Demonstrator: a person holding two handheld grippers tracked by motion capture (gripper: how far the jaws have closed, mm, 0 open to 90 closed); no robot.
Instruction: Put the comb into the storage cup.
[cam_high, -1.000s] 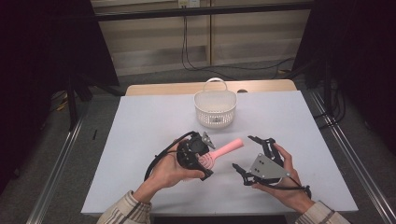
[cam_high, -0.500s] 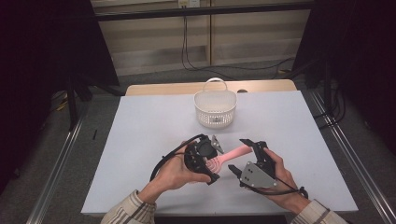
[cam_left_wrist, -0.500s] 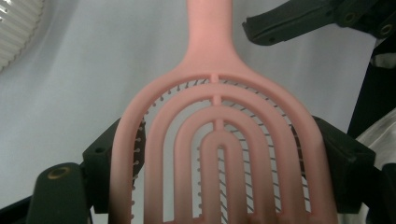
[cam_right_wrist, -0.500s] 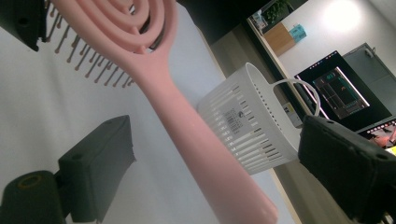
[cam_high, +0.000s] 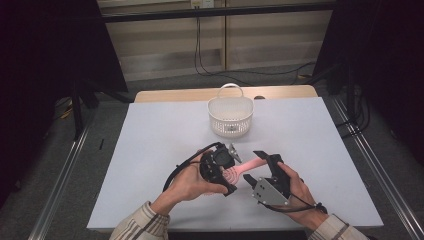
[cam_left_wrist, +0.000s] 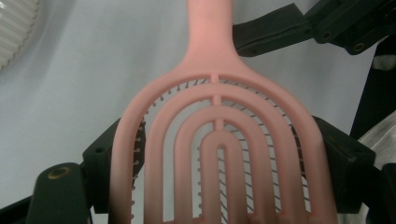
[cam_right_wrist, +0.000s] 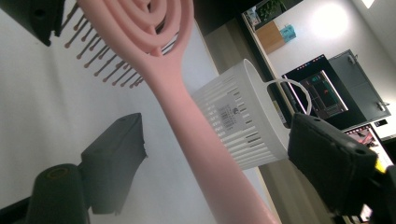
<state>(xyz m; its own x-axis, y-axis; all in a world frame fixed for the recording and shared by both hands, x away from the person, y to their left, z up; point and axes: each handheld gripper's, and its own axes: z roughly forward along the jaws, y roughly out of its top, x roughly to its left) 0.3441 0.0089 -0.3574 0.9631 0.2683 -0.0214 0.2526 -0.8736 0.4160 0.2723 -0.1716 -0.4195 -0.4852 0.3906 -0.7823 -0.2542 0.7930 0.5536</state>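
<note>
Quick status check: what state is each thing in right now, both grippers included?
Pink hairbrush: off the table, head clamped in the left gripper, handle running between the right gripper's jaws.
Left gripper: shut on the brush head.
Right gripper: jaws either side of the handle, just been closing, pads not yet touching it.
White basket: upright on the table, nothing visible inside.
Table: white top, bearing the basket.

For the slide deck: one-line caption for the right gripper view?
Pink hairbrush handle between the right tongs, which have just been closing; white basket behind.
</note>
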